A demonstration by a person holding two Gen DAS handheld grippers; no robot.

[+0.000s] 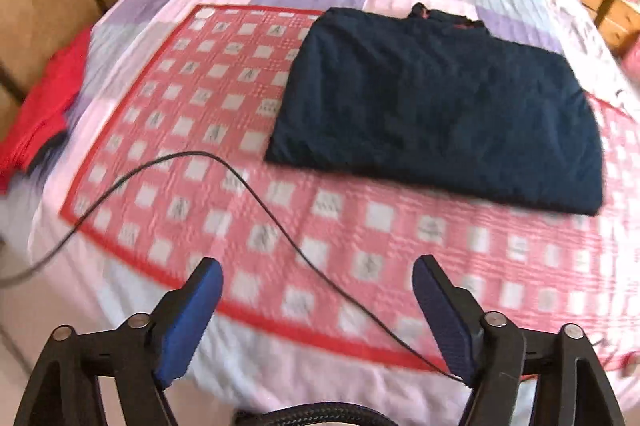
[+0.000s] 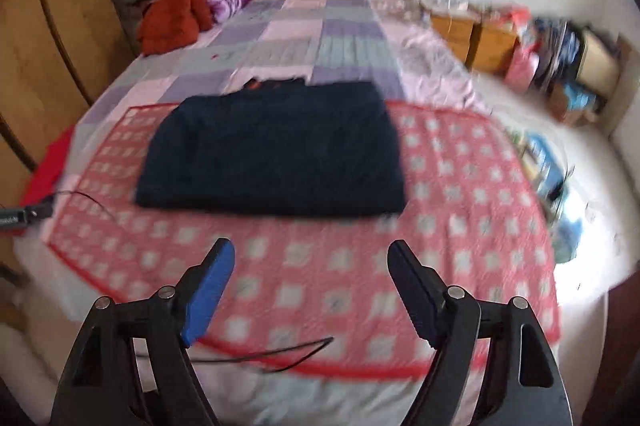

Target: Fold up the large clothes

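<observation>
Hovering near bed's foot edge: left gripper [image 1: 318, 280] and right gripper [image 2: 310, 262] spread, empty. Dark navy folded garment [image 1: 436, 110] on red checked mat [image 1: 208, 130] looks finished; next likely setting aside.

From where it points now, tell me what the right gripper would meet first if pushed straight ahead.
The right gripper hangs open above the red checked mat. Straight ahead it would likely touch down on that mat just short of the folded dark garment, then reach the garment's near edge. Depth is unclear, and the frame is blurred.
</observation>
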